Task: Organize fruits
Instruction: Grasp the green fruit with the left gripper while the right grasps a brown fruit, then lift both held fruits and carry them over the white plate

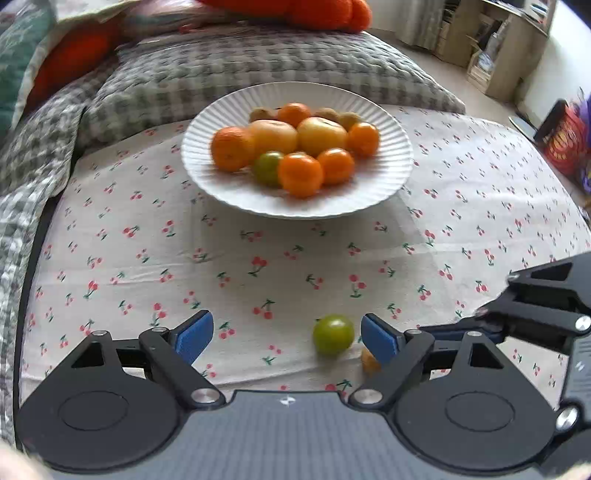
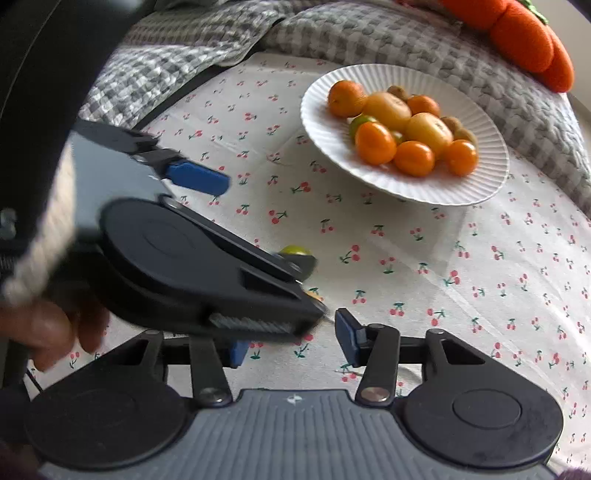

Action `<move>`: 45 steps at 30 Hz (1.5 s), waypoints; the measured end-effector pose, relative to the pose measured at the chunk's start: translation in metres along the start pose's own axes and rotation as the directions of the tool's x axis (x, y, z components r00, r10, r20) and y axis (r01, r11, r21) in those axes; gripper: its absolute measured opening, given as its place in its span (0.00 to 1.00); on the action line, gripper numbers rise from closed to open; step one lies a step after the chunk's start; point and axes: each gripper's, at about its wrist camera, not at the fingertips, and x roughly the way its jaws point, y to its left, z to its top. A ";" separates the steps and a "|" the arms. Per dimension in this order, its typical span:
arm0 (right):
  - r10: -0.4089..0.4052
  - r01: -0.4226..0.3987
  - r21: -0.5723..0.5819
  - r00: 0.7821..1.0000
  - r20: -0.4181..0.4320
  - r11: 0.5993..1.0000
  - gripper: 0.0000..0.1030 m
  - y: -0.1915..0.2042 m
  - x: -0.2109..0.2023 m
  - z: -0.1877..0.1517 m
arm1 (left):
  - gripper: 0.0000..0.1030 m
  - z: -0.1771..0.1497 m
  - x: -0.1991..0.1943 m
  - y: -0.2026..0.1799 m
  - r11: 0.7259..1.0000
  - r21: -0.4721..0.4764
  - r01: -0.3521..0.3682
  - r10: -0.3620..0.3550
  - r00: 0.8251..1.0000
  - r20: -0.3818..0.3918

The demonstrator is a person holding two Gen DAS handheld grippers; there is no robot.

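A white fluted plate (image 1: 384,173) (image 2: 476,184) on the cherry-print cloth holds several oranges, two yellow fruits, a green one and small brown ones. A loose green fruit (image 1: 333,334) lies on the cloth between my left gripper's open jaws, close to the right blue pad (image 1: 378,339); only its top shows in the right wrist view (image 2: 294,250). A small orange piece (image 1: 369,361) (image 2: 314,294) lies beside it, mostly hidden. My left gripper (image 1: 286,338) is open and empty. My right gripper (image 2: 291,343) is open and empty, just behind the left gripper's body (image 2: 207,266).
A grey checked quilt (image 1: 229,74) (image 2: 369,37) is bunched behind the plate, with an orange plush (image 1: 317,11) (image 2: 524,37) on it. Shelves (image 1: 495,44) stand at the far right. A hand (image 2: 48,332) holds the left gripper.
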 end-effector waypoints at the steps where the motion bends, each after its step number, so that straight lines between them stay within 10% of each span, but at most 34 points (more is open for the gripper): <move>1: 0.002 -0.002 -0.001 1.000 -0.001 1.000 0.41 0.000 0.001 0.001 | 0.84 0.000 0.001 -0.002 1.000 0.009 0.003 -0.003 1.000 -0.002; 20: -0.007 0.008 -0.014 0.999 0.031 1.000 0.31 -0.003 0.013 -0.004 | 0.48 -0.005 0.020 0.000 1.000 0.004 0.008 -0.008 0.999 -0.048; 26: -0.013 0.013 -0.012 0.999 0.032 1.000 0.26 -0.004 0.017 -0.004 | 0.21 -0.001 0.021 0.005 1.000 -0.009 0.007 -0.007 0.999 -0.041; 45: -0.026 0.024 0.034 0.998 0.056 0.999 0.21 -0.012 0.002 0.002 | 0.18 0.004 0.015 0.020 0.998 -0.061 0.030 -0.031 0.999 -0.015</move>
